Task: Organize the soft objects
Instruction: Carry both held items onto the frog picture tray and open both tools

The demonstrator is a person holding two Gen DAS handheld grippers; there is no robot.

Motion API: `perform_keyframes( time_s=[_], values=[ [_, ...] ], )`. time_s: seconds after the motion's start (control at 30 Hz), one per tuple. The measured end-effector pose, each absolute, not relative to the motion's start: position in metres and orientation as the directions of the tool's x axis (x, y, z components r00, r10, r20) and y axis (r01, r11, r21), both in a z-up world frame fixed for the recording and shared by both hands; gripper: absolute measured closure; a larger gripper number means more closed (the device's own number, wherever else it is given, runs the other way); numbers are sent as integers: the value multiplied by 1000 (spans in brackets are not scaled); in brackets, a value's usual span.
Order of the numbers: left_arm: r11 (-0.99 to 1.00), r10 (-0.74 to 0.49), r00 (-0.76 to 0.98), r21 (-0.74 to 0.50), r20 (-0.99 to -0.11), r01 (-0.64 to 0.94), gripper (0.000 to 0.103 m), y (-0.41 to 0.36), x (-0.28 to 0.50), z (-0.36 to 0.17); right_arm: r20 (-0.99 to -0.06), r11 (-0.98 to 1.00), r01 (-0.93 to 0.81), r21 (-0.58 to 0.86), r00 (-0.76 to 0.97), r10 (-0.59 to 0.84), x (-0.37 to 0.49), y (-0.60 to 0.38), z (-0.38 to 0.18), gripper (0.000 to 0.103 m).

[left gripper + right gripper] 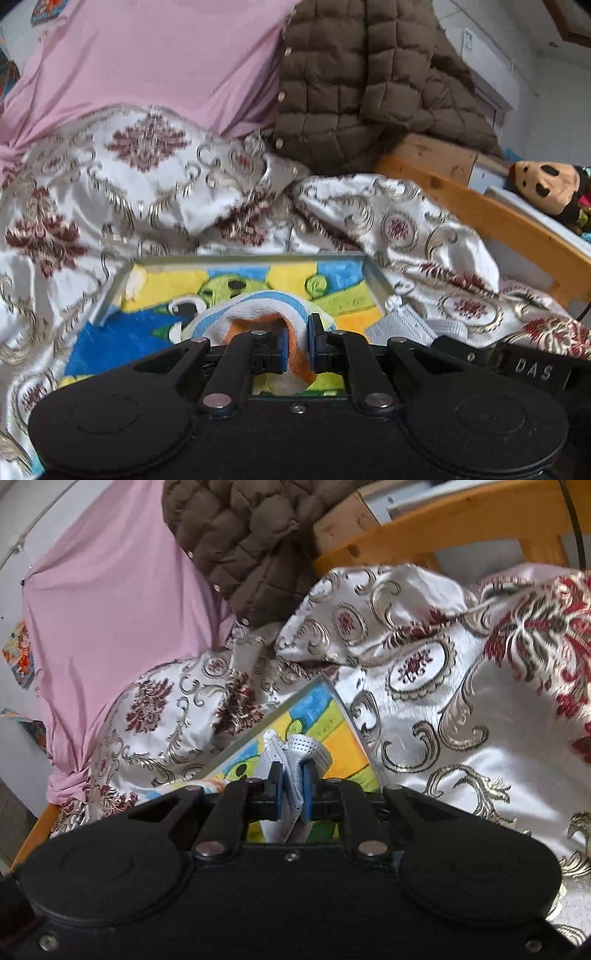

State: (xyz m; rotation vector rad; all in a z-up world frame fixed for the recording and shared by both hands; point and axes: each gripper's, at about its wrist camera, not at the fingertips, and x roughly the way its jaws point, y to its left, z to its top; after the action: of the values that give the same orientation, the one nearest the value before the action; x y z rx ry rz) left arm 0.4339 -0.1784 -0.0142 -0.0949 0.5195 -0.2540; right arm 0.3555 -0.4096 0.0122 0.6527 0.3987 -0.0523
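My left gripper (297,332) is shut on a folded white, blue and orange striped cloth (258,306). It hangs just above a shallow grey-rimmed tray (114,291) lined with a bright blue, yellow and green cartoon towel (166,284). My right gripper (291,775) is shut on a white perforated cloth (306,751), over the same tray (295,698), which looks tilted in the right wrist view. In the left wrist view that white cloth (402,325) lies at the tray's right corner, next to the right gripper's black casing (532,369).
The tray rests on a crumpled white satin cover (166,192) with red and gold patterns. Behind are a pink sheet (147,62) and a brown quilted jacket (354,85). A wooden bed frame (491,218) runs along the right, with a plush toy (546,184) beyond it.
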Motion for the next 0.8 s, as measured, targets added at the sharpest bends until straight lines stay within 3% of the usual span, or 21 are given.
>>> perform_keyframes(
  time_s=[0.23, 0.37, 0.47, 0.53, 0.8],
  values=[
    [974, -225, 743, -176, -630, 145, 92, -169, 453, -44, -430, 772, 186, 608, 894, 123, 376, -400, -2, 95],
    [972, -219, 716, -212, -663, 101, 87, -156, 457, -50, -474, 780, 210, 590, 872, 124, 379, -392, -10, 89],
    [971, -219, 713, -223, -666, 90, 81, -151, 454, -46, -491, 774, 220, 593, 861, 131, 382, -389, -17, 81],
    [971, -219, 721, -221, -658, 93, 69, -149, 450, -41, -490, 770, 219, 598, 861, 135, 383, -387, -19, 75],
    [972, -214, 753, -216, -622, 98, 45, -144, 430, -14, -442, 760, 188, 622, 885, 143, 373, -392, 1, 50]
  ],
)
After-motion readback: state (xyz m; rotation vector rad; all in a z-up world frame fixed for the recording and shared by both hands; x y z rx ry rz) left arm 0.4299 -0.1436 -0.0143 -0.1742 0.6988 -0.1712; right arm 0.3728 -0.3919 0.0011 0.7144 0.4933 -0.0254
